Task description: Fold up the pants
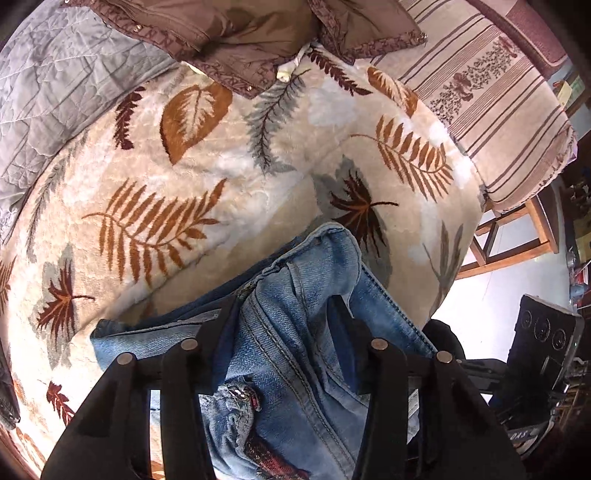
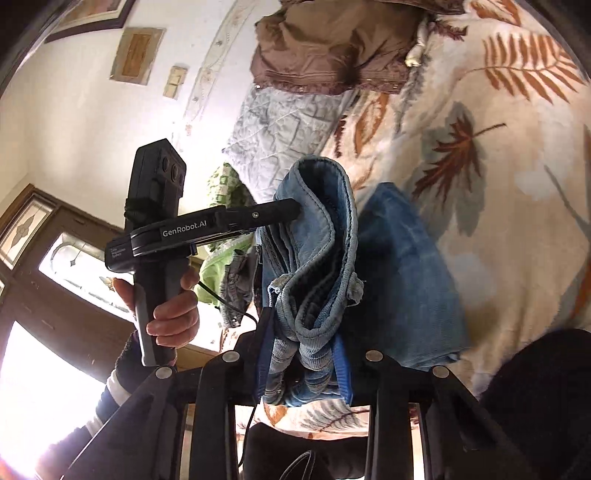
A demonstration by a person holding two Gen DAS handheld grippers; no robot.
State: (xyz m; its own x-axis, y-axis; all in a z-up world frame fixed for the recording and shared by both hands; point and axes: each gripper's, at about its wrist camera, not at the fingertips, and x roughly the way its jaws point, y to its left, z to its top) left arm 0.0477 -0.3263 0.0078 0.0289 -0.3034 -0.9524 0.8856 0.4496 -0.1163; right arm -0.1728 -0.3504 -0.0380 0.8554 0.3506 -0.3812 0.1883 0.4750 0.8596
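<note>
Light blue jeans (image 1: 295, 332) hang bunched over a leaf-patterned blanket (image 1: 184, 166) on a bed. My left gripper (image 1: 284, 310) points steeply down and is shut on a thick fold of the denim near a seam. In the right wrist view the jeans (image 2: 317, 236) drape in a folded loop between both tools. My right gripper (image 2: 303, 343) is shut on the lower bundle of denim, which its blue pads (image 2: 341, 369) squeeze. A hand (image 2: 173, 314) holds the left gripper (image 2: 291, 210), whose finger grips the upper fold. A darker denim part (image 2: 402, 277) lies behind on the blanket.
A brown quilted garment (image 1: 240, 33) and a grey quilt (image 1: 48, 92) lie at the far side of the bed. A striped cushion (image 1: 491, 110) and a wooden chair (image 1: 517, 240) stand to the right. A green cloth (image 2: 229, 192) and a dark door (image 2: 55, 277) show at the left.
</note>
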